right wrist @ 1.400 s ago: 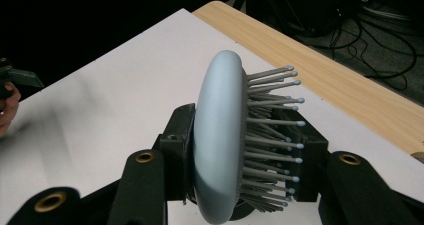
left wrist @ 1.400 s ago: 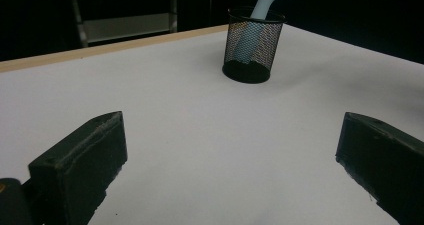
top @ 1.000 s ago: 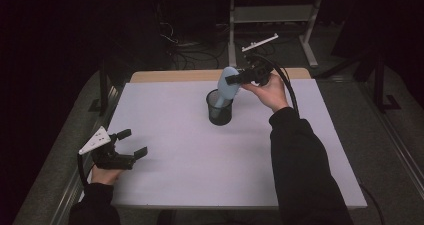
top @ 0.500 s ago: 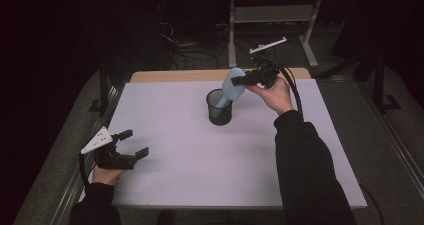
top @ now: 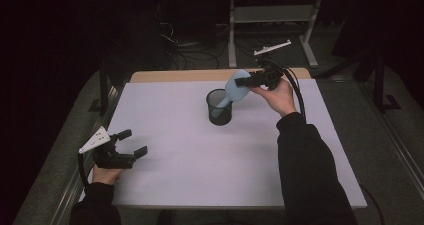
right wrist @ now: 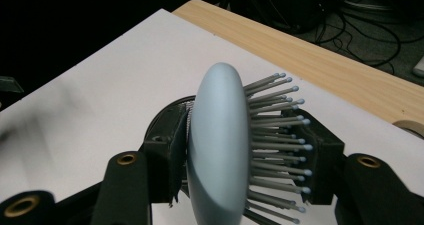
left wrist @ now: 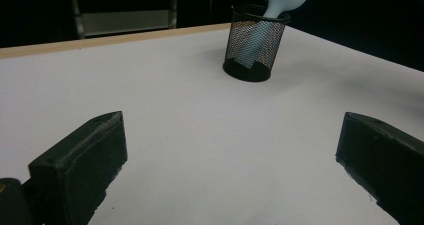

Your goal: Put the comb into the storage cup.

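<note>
A white table (top: 200,185) takes up most of the scene, with a strip of bare wood along its far edge and dark floor, cables and a metal stand beyond it. On the far middle of the table stands a black mesh cup (top: 219,108), upright and well apart from every edge. The light blue hairbrush (top: 233,89) leans out of it toward the right: its handle is down inside the cup, visible through the mesh in the left gripper view (left wrist: 248,47), while its oval head sticks up and out past the rim. The right gripper (top: 253,80), held from the far right, is clamped across that head; its own view shows one jaw against the smooth back and the other pressed into the bristles (right wrist: 277,135). The left gripper (top: 128,146) rests at the near left, its jaws spread wide with nothing between them, pointing at the cup from well away. By my judgement the job is nearly done: the handle is already in the cup, and what is left is to ease the jaws apart so the brush settles against the rim, then draw the hand clear without tipping the light cup.
</note>
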